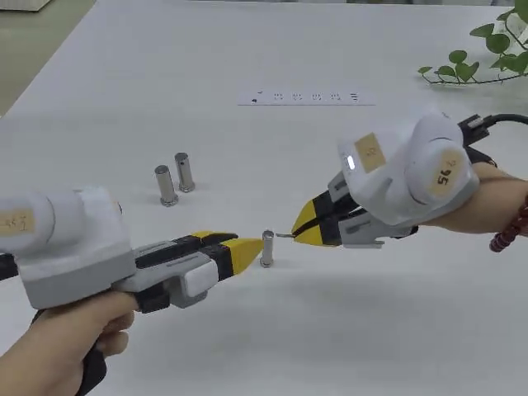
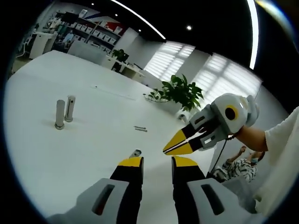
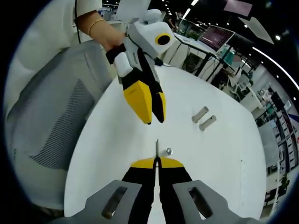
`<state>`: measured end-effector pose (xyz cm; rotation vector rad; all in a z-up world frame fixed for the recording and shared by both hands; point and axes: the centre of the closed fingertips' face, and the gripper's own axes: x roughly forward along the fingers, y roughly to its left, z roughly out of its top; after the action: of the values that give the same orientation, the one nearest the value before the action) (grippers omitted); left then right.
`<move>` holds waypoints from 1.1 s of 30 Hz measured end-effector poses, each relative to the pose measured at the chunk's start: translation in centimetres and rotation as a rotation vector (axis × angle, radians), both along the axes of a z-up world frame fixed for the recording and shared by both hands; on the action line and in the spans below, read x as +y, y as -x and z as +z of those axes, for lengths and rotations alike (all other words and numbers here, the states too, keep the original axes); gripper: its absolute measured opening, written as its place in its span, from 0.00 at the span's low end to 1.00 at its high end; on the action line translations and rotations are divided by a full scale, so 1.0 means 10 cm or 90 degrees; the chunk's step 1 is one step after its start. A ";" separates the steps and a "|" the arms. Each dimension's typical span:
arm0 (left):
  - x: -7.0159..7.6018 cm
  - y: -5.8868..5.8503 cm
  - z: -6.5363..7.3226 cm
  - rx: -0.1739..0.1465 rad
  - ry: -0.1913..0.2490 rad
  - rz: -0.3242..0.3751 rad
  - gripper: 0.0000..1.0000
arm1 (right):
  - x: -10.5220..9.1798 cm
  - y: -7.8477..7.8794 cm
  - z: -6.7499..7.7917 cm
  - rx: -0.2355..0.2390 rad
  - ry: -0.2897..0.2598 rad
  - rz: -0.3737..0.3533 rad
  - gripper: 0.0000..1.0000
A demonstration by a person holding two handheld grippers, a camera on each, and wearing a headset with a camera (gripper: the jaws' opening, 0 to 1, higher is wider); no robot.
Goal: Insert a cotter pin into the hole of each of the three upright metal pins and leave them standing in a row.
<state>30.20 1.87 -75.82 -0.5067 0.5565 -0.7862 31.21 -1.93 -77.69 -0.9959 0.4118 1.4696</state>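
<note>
One upright metal pin stands at the centre of the white table. Two more metal pins stand together further left. My right gripper is shut on a thin cotter pin, whose tip points at the top of the centre pin from the right. In the right gripper view the cotter pin juts from the closed jaws beside the pin top. My left gripper is open, its yellow tips just left of that pin without touching it. The pin top shows by my left jaw.
Two spare cotter pins lie on the table beyond the grippers. A printed label strip sits at the back and a leafy plant at the far right. A grey mesh chair stands off the table's edge.
</note>
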 end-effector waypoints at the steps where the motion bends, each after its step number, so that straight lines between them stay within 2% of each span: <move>1: -0.01 0.00 -0.01 0.008 0.008 0.002 0.21 | 0.01 0.02 0.00 0.004 0.000 0.001 0.02; 6: -0.07 0.04 -0.02 0.037 0.038 0.006 0.18 | 0.06 0.08 -0.01 0.004 -0.003 0.008 0.02; 13: -0.13 0.08 -0.03 0.060 0.060 0.006 0.13 | 0.14 0.16 0.02 0.002 -0.012 0.020 0.02; 21: -0.14 0.09 -0.03 0.077 0.085 0.016 0.06 | 0.19 0.21 0.05 0.001 -0.017 0.028 0.02; 33: -0.15 0.11 -0.05 0.082 0.084 0.014 0.01 | 0.23 0.23 0.06 -0.005 -0.015 0.030 0.02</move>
<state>29.12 0.40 -76.32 -0.6877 0.6198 -0.7753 28.93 0.42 -77.06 -0.9975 0.3664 1.5101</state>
